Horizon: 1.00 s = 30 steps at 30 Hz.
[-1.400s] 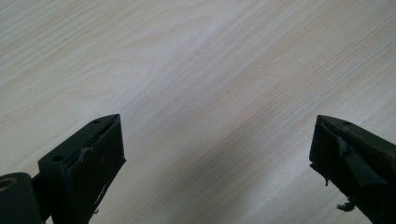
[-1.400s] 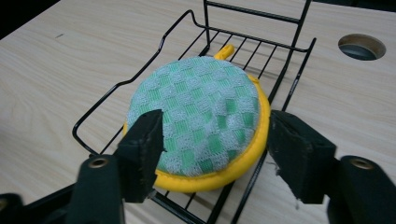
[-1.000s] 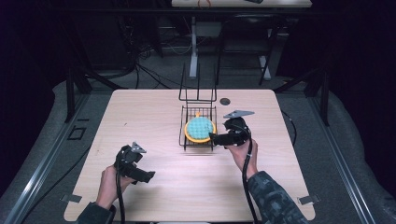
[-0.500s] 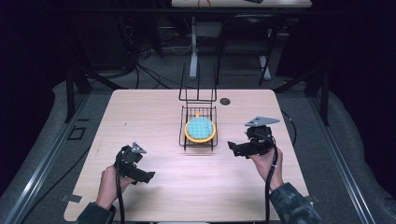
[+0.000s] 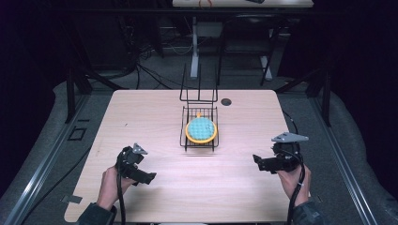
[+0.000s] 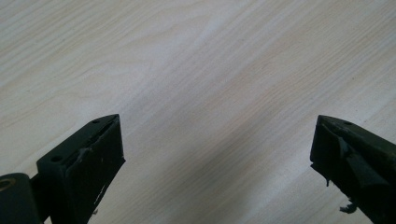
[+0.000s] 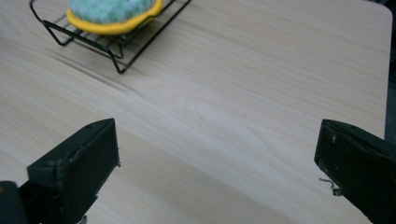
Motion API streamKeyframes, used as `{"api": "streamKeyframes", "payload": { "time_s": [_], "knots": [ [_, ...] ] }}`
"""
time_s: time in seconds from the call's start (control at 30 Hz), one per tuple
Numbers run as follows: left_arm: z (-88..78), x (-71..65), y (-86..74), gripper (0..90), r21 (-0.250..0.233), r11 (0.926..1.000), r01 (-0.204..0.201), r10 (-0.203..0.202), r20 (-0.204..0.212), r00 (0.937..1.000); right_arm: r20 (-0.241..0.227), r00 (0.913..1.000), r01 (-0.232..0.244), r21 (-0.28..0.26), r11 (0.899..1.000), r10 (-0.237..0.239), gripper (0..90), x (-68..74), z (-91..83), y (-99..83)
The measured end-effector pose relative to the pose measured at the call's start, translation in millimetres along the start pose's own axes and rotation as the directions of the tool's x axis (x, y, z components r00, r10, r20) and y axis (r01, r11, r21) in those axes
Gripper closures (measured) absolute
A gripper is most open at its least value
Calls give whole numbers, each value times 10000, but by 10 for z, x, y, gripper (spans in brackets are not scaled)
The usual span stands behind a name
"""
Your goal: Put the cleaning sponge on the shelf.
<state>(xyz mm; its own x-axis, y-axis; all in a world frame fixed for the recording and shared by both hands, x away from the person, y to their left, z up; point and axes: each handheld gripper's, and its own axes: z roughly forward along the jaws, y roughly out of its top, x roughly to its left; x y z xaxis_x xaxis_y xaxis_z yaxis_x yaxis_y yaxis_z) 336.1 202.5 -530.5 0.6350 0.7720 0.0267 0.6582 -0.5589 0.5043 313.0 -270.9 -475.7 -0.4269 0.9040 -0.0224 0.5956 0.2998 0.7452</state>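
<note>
On the wooden table, a black wire rack stands near the middle of the far edge, holding a yellow-rimmed, teal-topped round plate. The right gripper, near the right edge, and the left gripper, near the front-left corner, both gape, released, holding nothing.

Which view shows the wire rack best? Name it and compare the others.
The high view: the whole wire rack shows, with the yellow-rimmed pad on it. The right gripper view catches one corner; the left gripper view shows bare table.

Pale wooden table on grey floor, dark room with cables behind.
</note>
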Motion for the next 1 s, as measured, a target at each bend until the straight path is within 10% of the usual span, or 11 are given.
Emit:
{"api": "streamKeyframes", "payload": {
  "time_s": [0.53, 1.0],
  "knots": [
    [0, 27, -2, 13, 65, 10000, -7, 7, 13, 10000, 86, 9950, -997, 1368, 9856, 995, 0, -246, -18, -610],
    [6, 31, 2, 6, 12, 10000, 10, -10, 42, 10000, -24, 9952, -959, 1952, 9761, 983, 0, -298, 35, -673]
  ]
}}
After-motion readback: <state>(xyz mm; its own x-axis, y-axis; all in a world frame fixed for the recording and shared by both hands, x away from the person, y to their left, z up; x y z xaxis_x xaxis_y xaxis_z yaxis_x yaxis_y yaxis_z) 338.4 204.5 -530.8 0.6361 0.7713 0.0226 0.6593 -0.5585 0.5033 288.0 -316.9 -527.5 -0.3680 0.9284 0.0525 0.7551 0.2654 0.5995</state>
